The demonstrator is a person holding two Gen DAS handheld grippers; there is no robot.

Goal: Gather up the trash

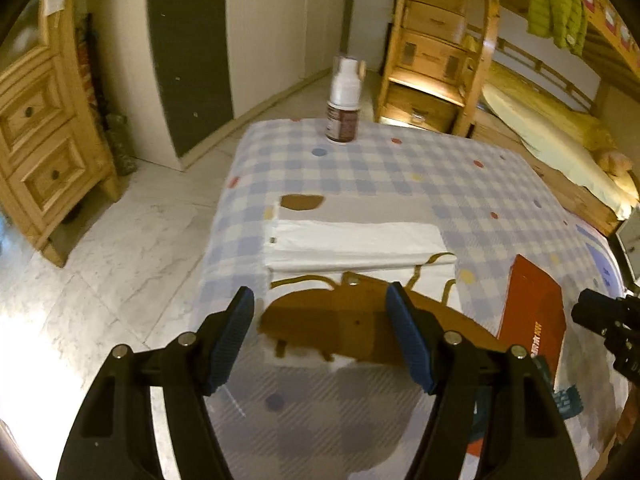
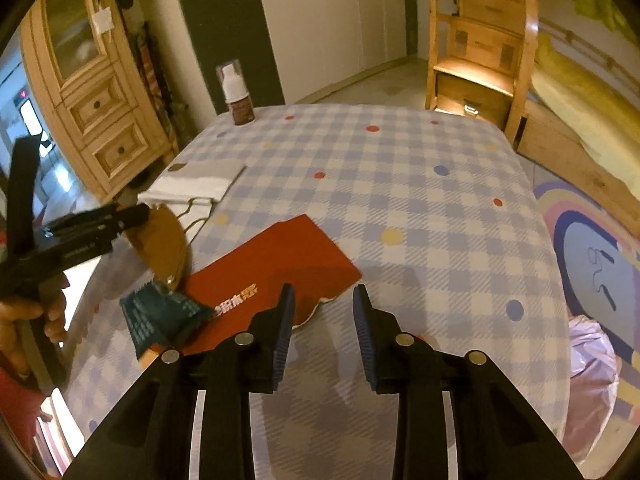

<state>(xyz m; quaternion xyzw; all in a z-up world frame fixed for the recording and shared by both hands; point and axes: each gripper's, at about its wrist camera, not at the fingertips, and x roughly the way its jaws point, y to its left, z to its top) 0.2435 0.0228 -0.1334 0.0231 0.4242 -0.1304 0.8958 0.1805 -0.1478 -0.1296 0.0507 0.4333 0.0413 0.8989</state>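
Observation:
A flat white paper bag (image 1: 352, 240) with brown print and cord handles lies on the blue-checked tablecloth (image 1: 400, 168). My left gripper (image 1: 320, 300) hovers open over its brown part, nothing between the pads. To the right lie a red envelope (image 1: 532, 308) and a teal wrapper (image 1: 566, 400). In the right wrist view my right gripper (image 2: 323, 296) stands open with a narrow gap, just above the near corner of the red envelope (image 2: 280, 256); the teal wrapper (image 2: 160, 316) lies left of it. A hand (image 2: 24, 312) holds the left gripper (image 2: 96, 224) over the bag (image 2: 192, 188).
A brown pump bottle (image 1: 344, 108) stands at the table's far edge. A wooden cabinet (image 1: 40, 140) is on the left, wooden stair drawers (image 1: 432, 60) and a bunk bed behind. On the floor right of the table lie a rug (image 2: 592, 248) and a shiny plastic bag (image 2: 592, 380).

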